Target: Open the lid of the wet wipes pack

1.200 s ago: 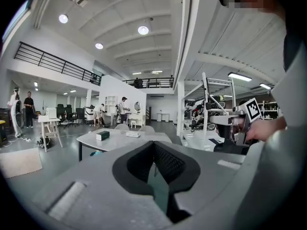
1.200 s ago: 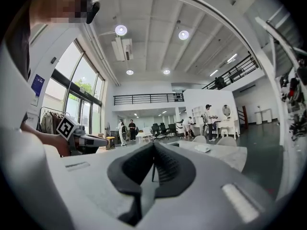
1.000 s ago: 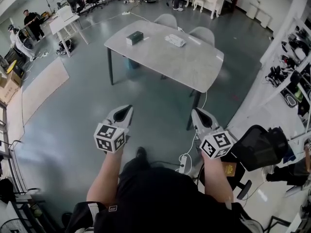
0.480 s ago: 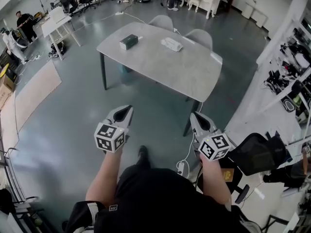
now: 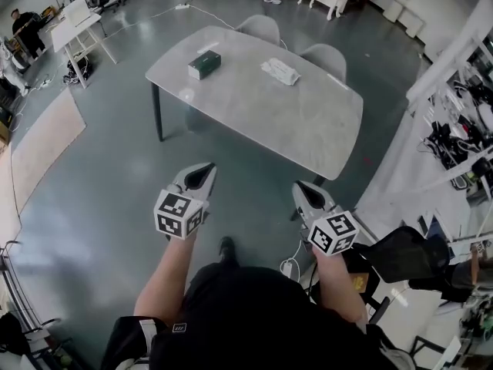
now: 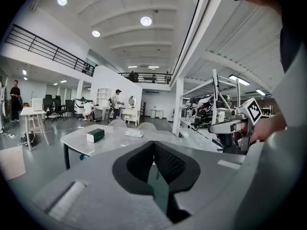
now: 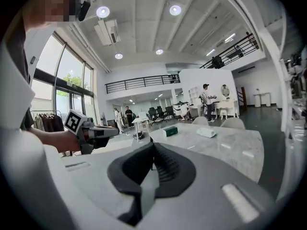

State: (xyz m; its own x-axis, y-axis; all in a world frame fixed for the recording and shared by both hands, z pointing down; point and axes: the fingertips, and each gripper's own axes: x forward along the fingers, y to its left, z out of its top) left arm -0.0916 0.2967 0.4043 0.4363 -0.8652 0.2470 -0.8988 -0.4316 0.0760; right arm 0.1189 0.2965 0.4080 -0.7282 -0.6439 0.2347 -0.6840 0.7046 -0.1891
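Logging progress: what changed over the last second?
The person stepped closer to the table. Nothing was taken or released. The left hand-held gripper and right hand-held gripper stay shut and empty; the wet wipes pack and green box lie unmoved.

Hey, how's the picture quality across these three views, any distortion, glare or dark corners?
Head view: fisheye curves the room's edges, and a lamp reflection glares on the table. Left gripper view: black circular vignette, ceiling lamps blown out white. Right gripper view: same vignette, windows bright at left.
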